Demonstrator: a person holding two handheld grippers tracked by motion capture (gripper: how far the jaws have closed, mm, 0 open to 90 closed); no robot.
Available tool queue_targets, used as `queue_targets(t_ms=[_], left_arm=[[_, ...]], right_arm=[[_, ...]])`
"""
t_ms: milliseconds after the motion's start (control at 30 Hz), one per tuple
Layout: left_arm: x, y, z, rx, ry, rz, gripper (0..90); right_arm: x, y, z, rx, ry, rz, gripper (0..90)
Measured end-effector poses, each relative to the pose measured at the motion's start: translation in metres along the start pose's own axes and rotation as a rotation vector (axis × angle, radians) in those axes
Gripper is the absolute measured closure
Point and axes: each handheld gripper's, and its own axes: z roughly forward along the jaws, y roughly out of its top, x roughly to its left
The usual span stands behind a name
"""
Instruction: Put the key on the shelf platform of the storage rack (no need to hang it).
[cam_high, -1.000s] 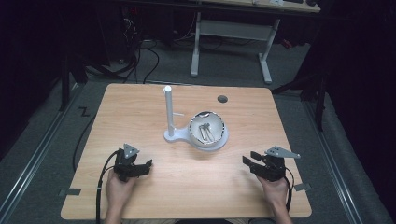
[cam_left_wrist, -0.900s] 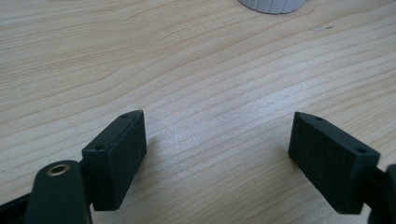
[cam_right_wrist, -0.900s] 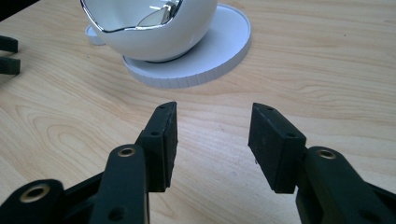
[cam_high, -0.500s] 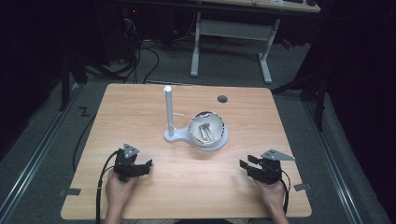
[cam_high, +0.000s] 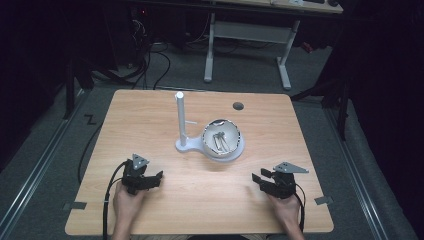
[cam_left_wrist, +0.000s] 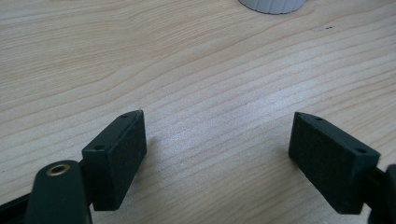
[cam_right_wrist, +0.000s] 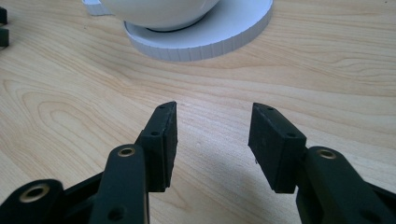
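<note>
A white bowl (cam_high: 221, 137) with metal pieces inside rests on a white round base (cam_high: 235, 150) near the table's middle. A white post (cam_high: 180, 120) rises from the same base at its left. My left gripper (cam_high: 155, 178) lies low at the front left of the table, open, with bare wood between its jaws (cam_left_wrist: 217, 140). My right gripper (cam_high: 257, 180) sits at the front right, open and empty (cam_right_wrist: 212, 135). In the right gripper view the bowl (cam_right_wrist: 159, 11) and base (cam_right_wrist: 210, 35) lie just ahead of the jaws.
The wooden table (cam_high: 150, 125) has a dark round grommet hole (cam_high: 238, 105) at the back right. Dark floor, cables and a white desk frame (cam_high: 250, 35) lie beyond the far edge. A cable trails from each gripper off the front edge.
My right gripper has shifted slightly toward the front and left. The left gripper has stayed in place.
</note>
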Motion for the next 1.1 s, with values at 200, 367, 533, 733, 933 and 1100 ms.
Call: queue_targets(t_ms=[200, 367, 533, 733, 933, 1100], left_arm=[[0.000, 0.000, 0.000, 0.000, 0.001, -0.001, 19.5], [0.000, 0.000, 0.000, 0.000, 0.000, 0.000, 19.5], [0.000, 0.000, 0.000, 0.000, 0.000, 0.000, 19.5], [0.000, 0.000, 0.000, 0.000, 0.000, 0.000, 19.5], [0.000, 0.000, 0.000, 0.000, 0.000, 0.000, 19.5], [0.000, 0.000, 0.000, 0.000, 0.000, 0.001, 19.5]], right_arm=[[0.002, -0.003, 0.006, 0.015, -0.009, 0.002, 52.8], [0.003, -0.004, 0.010, 0.029, -0.020, -0.005, 52.7], [0.005, -0.004, 0.015, 0.045, -0.041, -0.034, 52.5], [0.008, -0.005, 0.020, 0.057, -0.061, -0.060, 51.8], [0.013, -0.006, 0.025, 0.077, -0.078, -0.093, 50.9], [0.015, -0.005, 0.027, 0.086, -0.095, -0.126, 48.1]])
